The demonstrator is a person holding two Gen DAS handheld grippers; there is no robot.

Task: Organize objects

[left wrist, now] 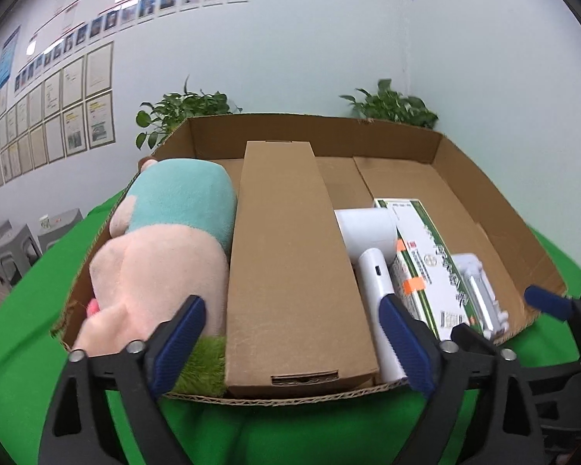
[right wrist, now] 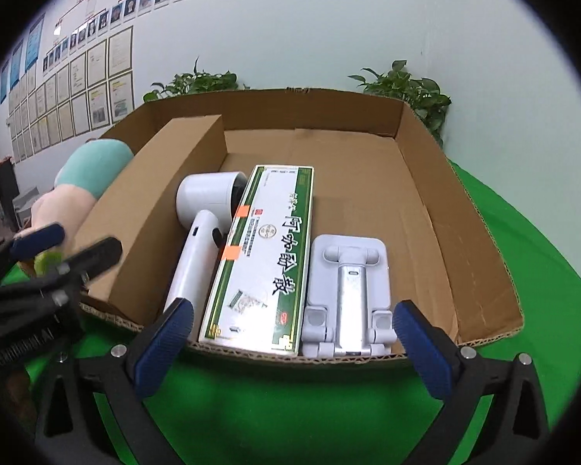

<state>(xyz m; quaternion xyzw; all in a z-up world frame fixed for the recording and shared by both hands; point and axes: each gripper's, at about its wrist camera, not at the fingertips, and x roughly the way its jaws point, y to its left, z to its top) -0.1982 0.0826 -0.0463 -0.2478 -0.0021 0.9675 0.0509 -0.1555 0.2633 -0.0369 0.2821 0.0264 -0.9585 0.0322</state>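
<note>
A shallow cardboard tray (left wrist: 484, 201) is set on a green cloth (left wrist: 27, 310), and five things are packed in it side by side. At the left wall a plush toy (left wrist: 162, 240) in pink and teal is laid lengthwise, its near end resting on a tuft of green plush. Just right of it, and touching it, a long brown carton (left wrist: 290, 271) is stood on its side, reaching from the near rim almost to the far wall. Right of the carton a white hair dryer (right wrist: 201, 240) is laid with its handle toward the near rim and its round head farther in. Against the dryer a flat white-and-green box (right wrist: 267, 255) with orange tape on its left edge is placed lengthwise. A white folding stand (right wrist: 346, 294) is laid flat just right of that box, at the near rim. The far right part of the tray floor is left bare.

The left gripper (left wrist: 294, 345) is held over the near rim in front of the brown carton, its blue-padded fingers spread wide with nothing between them. The right gripper (right wrist: 290, 345) is held at the near rim in front of the white-and-green box and the stand, likewise spread and gripping nothing.

Behind the tray two potted plants (left wrist: 189, 108) are seen against a pale wall hung with framed papers (left wrist: 73, 116).
</note>
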